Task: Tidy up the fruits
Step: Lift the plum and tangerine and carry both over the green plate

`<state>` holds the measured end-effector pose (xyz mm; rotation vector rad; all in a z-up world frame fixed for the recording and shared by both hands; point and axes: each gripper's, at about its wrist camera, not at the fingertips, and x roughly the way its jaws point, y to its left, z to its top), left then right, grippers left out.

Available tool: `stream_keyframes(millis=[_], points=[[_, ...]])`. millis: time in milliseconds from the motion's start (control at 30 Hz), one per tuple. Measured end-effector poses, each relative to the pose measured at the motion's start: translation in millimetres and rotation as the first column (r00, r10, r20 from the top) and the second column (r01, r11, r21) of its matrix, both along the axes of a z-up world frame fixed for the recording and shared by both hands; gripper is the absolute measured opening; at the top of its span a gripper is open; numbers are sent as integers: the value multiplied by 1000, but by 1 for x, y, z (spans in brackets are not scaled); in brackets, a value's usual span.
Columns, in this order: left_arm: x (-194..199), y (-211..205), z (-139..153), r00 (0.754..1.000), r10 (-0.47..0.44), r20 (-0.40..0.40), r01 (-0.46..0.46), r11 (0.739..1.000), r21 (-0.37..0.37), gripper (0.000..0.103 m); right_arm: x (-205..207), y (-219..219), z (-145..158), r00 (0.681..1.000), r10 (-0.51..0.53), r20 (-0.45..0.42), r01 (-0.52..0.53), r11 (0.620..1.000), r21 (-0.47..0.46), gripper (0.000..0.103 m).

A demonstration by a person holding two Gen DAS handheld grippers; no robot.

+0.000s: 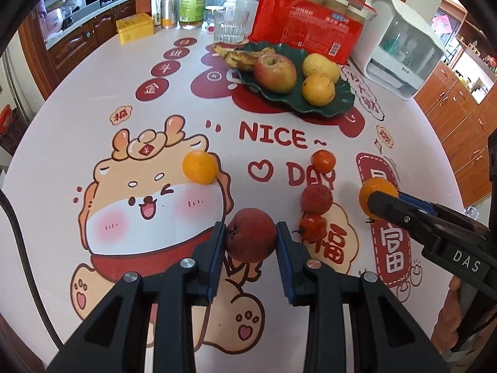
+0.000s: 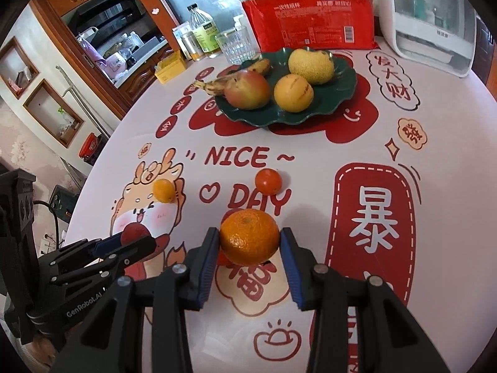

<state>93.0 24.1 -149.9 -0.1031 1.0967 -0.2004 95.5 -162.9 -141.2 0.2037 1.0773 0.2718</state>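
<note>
Short of the green plate (image 1: pixel 338 105), the left gripper (image 1: pixel 251 239) has its fingers pinching a dark red fruit (image 1: pixel 250 233) and the right gripper (image 2: pixel 250 242) pinches a mandarin (image 2: pixel 250 237), both seemingly lifted for carrying to that plate. Small fruits (image 1: pixel 323 161) lie on the counter (image 1: pixel 186 99) between, and an apple (image 1: pixel 275 73) and pears crowd the plate.

The left gripper (image 1: pixel 251 237) clamps a round, dark red, rough-skinned fruit (image 1: pixel 250 235) between its blue pads, above a cartoon-printed tablecloth (image 1: pixel 174 130). Off to its right, the right gripper (image 1: pixel 372 206) grips a small orange tangerine (image 1: pixel 374 190). Far ahead sits a dark green scalloped plate (image 1: pixel 326 108) of fruit.
</note>
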Motion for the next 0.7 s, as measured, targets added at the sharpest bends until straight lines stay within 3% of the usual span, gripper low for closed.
stream_keyframes(millis=[333,700], points=[[-8,-1,52,997,-9,79,5,999,48,30,-15,6,46,994,29,104,-30,999,11,40],[14,9,142,978,-17,208,14,1000,17,30,-2,5,118,976,43,215,-55,997,52,40]])
